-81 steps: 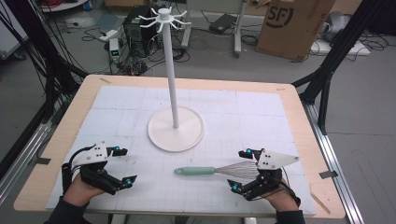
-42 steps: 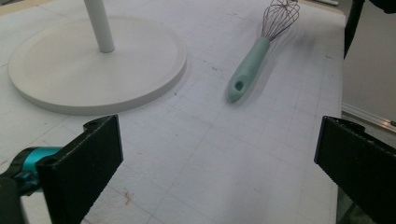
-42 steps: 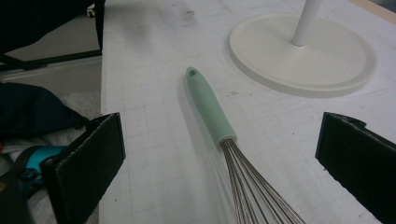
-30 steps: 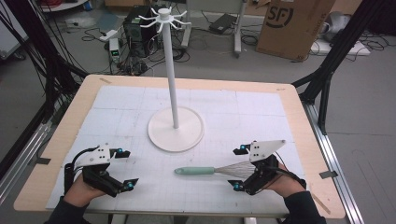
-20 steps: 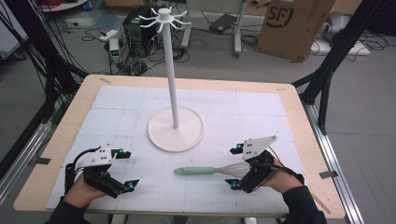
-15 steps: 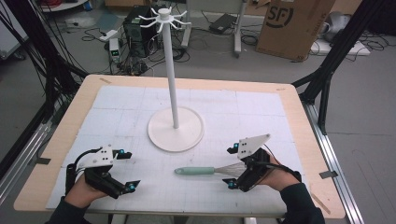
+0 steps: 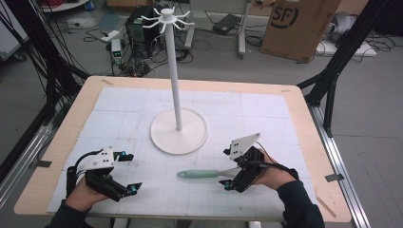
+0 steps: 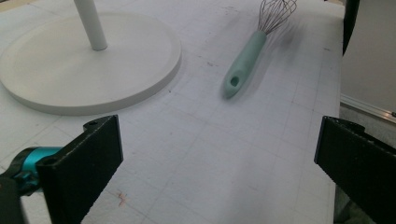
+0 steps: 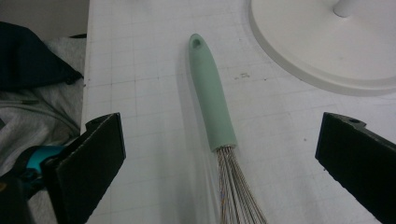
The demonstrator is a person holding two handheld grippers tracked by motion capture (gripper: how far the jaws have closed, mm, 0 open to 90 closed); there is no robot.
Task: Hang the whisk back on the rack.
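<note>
Whisk [image 9: 212,107] flat between wide-open right gripper [image 7: 231,171] jaws, ungripped; wire end cut off below, hidden in high view.

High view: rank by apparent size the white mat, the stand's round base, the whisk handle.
Largest to smallest as they look in the high view:
1. White mat, covering most of the table top.
2. Stand's round base, a wide disc.
3. Whisk handle, a short green bar, clearly smallest.
No close calls here.
</note>
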